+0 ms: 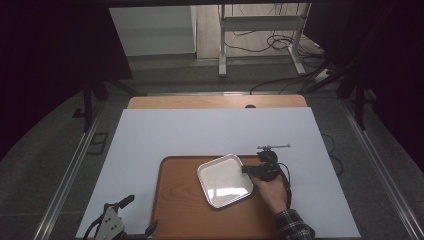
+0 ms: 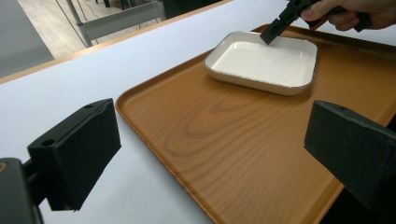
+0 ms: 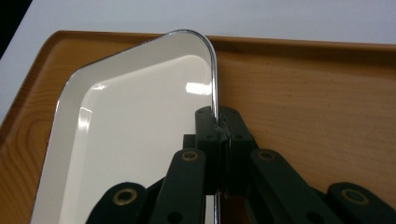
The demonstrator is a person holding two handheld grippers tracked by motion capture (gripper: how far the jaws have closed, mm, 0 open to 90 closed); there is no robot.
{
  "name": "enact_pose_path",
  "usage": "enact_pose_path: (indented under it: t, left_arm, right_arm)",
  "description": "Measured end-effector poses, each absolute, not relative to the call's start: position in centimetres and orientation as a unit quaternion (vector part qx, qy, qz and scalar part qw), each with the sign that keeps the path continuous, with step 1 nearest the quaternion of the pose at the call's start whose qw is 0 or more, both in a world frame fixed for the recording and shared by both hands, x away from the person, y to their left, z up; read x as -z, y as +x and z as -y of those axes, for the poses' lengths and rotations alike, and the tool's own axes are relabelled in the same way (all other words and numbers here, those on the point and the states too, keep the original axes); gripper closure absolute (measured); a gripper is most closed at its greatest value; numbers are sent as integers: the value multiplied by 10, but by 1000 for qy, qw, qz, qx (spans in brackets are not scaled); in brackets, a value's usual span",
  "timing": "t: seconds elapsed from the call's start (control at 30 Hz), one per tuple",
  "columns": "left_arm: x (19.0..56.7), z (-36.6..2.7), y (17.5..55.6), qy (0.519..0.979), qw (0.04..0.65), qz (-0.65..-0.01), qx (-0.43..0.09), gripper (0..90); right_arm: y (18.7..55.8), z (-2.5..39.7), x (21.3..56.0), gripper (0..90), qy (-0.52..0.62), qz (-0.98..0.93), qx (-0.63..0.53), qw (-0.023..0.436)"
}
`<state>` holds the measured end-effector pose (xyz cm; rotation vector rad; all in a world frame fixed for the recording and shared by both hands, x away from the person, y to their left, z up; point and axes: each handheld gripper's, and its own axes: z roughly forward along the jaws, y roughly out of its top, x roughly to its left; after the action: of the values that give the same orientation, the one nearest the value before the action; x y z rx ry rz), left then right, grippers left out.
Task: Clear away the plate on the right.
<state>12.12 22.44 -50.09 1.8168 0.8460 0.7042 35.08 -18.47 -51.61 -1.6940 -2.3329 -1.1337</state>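
Note:
A square white dish with a thin metal rim lies on a wooden tray at the near middle of the table. My right gripper is shut on the dish's right rim; in the right gripper view the two jaws pinch the rim between them. In the left gripper view that gripper bites the dish from the far side, held by a hand. My left gripper hovers at the tray's near left corner, open, its pads wide apart over the tray edge.
A white sheet covers the table, with a strip of wooden tabletop showing at the far edge. A metal rod on a small stand lies just beyond my right gripper. Desk legs and cables sit on the floor behind.

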Motion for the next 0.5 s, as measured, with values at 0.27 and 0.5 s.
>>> enact_pose_path:
  t: [0.27,0.5]
  left_arm:
    - [501,-225,121,746,489,-347,-289,32]
    - [501,-225,121,746,490,-347,-288,32]
  right_arm:
    - [350,189,509,681,-520,766,377,3]
    - [331,195,487,719,-449,797,403,-37]
